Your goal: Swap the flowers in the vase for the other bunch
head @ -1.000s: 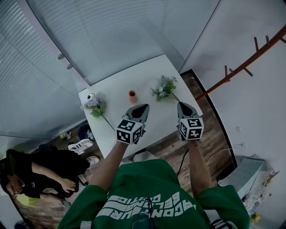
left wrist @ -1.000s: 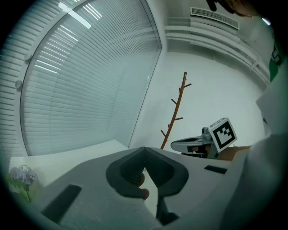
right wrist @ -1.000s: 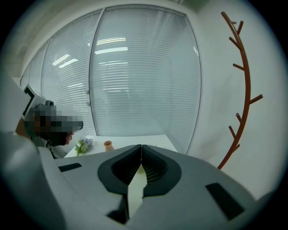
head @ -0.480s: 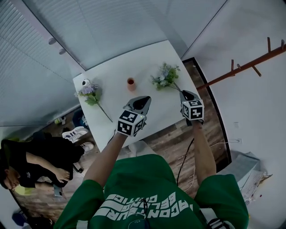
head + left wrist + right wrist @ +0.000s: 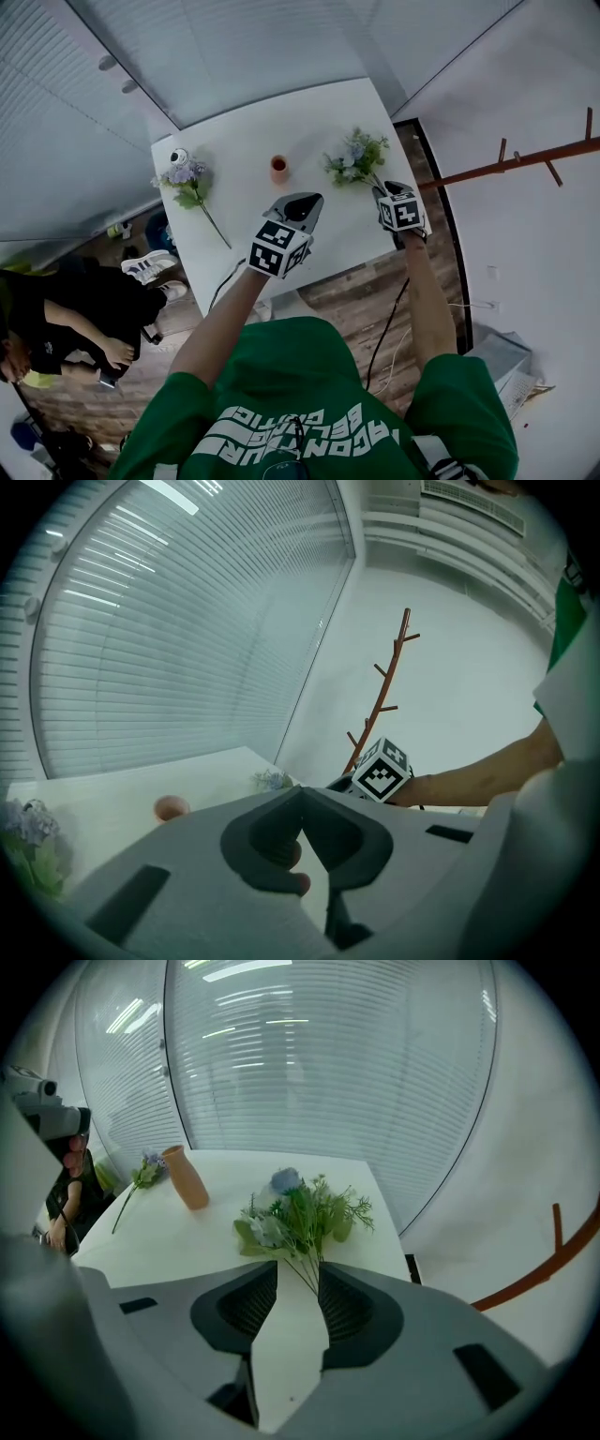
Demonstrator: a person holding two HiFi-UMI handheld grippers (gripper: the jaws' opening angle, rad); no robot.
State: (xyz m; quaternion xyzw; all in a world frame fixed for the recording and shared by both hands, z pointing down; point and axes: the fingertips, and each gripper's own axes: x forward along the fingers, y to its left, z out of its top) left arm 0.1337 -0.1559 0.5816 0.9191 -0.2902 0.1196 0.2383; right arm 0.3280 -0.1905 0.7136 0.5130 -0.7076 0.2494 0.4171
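Just opening, the right gripper [image 5: 298, 1266] straddles stems of the green bunch [image 5: 300, 1213].

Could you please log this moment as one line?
right gripper: jaws just opened, green bunch stems between | left gripper: shut, empty | vase: upright, empty

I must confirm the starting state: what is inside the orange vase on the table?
Nothing rises from the orange vase: no stems, no flowers. The purple bunch and the green bunch both lie on the table. The vase's bottom is hidden.
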